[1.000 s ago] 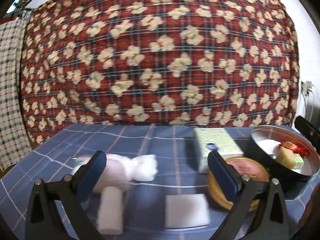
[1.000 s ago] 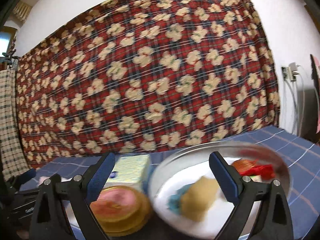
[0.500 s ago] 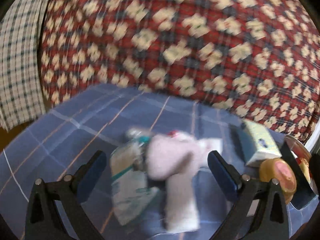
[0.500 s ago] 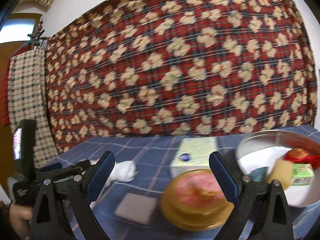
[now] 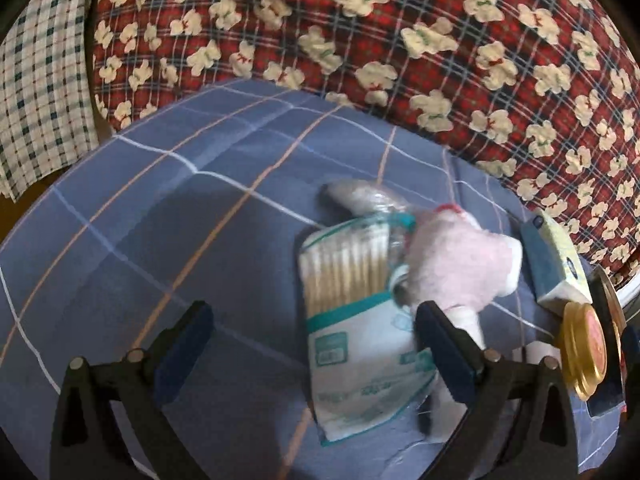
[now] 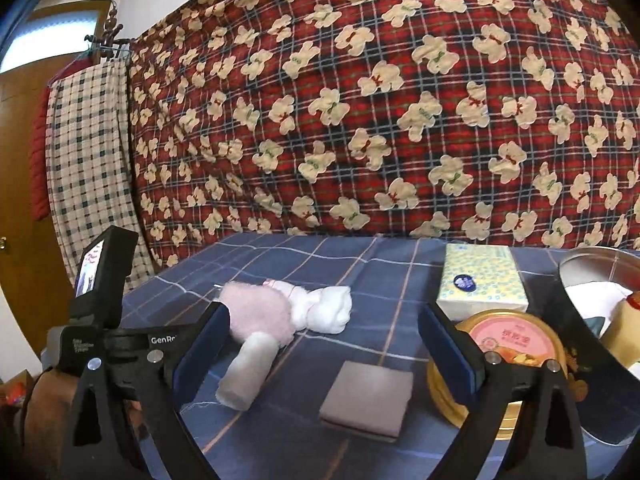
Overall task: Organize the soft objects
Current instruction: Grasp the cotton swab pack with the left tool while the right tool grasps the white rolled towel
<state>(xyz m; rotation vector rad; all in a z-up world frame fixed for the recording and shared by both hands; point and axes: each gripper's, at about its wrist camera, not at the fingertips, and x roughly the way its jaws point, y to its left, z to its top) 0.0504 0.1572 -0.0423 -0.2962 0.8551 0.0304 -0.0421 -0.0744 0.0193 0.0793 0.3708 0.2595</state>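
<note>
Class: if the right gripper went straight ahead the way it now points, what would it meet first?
Probably the folded grey cloth, lying between the open right gripper's fingers; the plush toy lies further left. Depth is uncertain.

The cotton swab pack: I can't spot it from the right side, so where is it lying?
In the left wrist view, the cotton swab pack lies on the blue checked cloth, right of centre, partly tucked under the pink plush toy.

The blue checked cloth point(image 5: 168, 216) is being viewed steeply from above and close by the left wrist camera. It is being viewed low and level, toward the red patterned fabric point(image 6: 400, 100), by the right wrist camera. The pink plush toy point(image 5: 460, 264) point(image 6: 260, 314) and tissue pack point(image 5: 556, 256) point(image 6: 480, 280) are being shared by both views.
</note>
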